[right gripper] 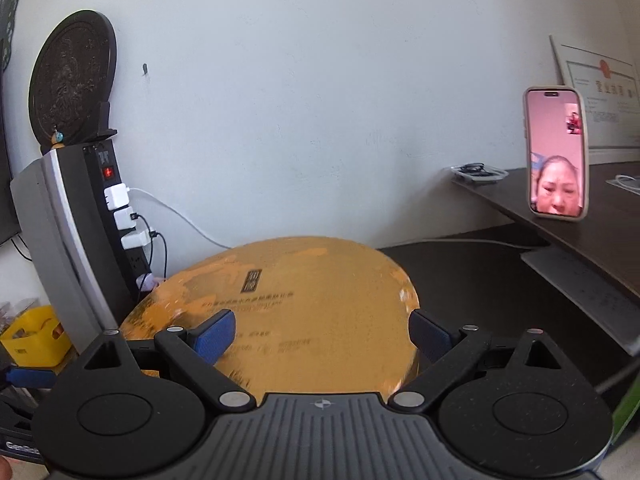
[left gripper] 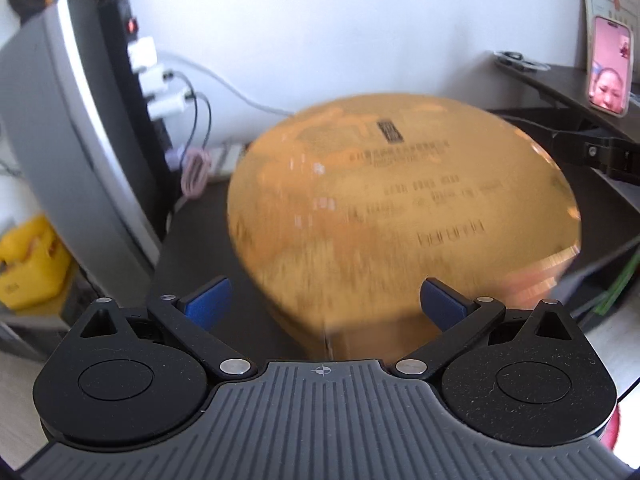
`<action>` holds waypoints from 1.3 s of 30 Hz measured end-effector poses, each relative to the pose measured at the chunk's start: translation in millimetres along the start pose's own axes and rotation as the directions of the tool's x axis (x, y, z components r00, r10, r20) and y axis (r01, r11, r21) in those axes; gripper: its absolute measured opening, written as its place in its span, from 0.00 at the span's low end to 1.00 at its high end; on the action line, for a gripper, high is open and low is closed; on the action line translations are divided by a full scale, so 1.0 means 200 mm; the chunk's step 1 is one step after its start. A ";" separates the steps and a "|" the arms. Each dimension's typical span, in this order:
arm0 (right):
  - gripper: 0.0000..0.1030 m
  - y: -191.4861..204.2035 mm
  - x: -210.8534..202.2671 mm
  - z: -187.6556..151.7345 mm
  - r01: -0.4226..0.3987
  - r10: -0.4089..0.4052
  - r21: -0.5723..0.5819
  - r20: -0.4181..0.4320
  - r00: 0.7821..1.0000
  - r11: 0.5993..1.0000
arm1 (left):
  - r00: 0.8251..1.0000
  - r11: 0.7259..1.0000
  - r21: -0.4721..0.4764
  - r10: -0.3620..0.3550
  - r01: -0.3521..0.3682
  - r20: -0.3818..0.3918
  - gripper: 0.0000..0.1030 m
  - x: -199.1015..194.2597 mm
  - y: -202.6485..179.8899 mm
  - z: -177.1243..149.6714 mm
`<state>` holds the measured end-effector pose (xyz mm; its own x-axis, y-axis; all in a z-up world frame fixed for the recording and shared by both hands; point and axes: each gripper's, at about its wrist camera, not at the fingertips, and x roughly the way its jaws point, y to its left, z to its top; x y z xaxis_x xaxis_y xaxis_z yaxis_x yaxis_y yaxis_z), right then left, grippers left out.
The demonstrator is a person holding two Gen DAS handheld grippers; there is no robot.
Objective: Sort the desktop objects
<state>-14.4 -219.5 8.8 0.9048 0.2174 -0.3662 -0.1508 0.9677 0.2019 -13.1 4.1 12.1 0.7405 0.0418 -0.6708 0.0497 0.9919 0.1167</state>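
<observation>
Left gripper [left gripper: 326, 300] is spread wide open, blue pads [left gripper: 208, 300] on either side w/ nothing pinched between them. Right in front of it sits a big round gold box [left gripper: 400, 208], printed w/ dark text, blurry in this view. The box rests on the dark desk [left gripper: 200, 240], near the back edge by the wall. Can't tell if the pads touch its side or just hover close. Off to the left there's a grey tower [left gripper: 60, 140] w/ a black power strip [left gripper: 136, 60] stood up against it, white chargers plugged in. A yellow bin [left gripper: 28, 264] sits lower down, past the desk's left edge. A phone [left gripper: 610, 72] stands on a raised shelf at the right.

Right gripper [right gripper: 320, 336] is also gaping open, holding nothing, pads flanking the near rim of the same gold box [right gripper: 288, 300]. Its left pad [right gripper: 214, 336] overlaps the lid in the view; contact unclear tbh. Same power strip [right gripper: 116, 208] at the left w/ a red switch lit, and a dark round plaque [right gripper: 72, 80] perched on top of the tower. The phone [right gripper: 556, 152] stands upright at the shelf's front edge, screen lit, w/ a framed certificate [right gripper: 600, 96] leaning on the wall behind it. A grey keyboard [right gripper: 592, 292] sits under the shelf at the desk's right side.
</observation>
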 end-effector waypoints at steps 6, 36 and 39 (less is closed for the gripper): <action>0.94 0.09 -0.20 -0.05 0.036 -0.039 -0.058 -0.045 0.998 0.998 | 1.000 1.000 -0.017 -0.002 0.002 0.001 1.00 -0.12 0.04 -0.10; 0.98 0.12 -0.21 -0.01 0.020 -0.045 -0.171 -0.144 0.989 0.985 | 0.994 0.997 -0.048 0.051 -0.056 -0.098 1.00 -0.16 -0.07 -0.08; 0.98 0.12 -0.20 -0.02 0.021 -0.047 -0.166 -0.153 0.987 0.986 | 0.993 0.998 -0.051 0.042 -0.048 -0.106 1.00 -0.14 -0.07 -0.08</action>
<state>-55.1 -205.1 24.8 0.8392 0.1889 -0.5099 -0.1961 0.9798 0.0402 -46.2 -9.1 17.4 0.6668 0.0959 -0.7390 -0.0198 0.9936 0.1111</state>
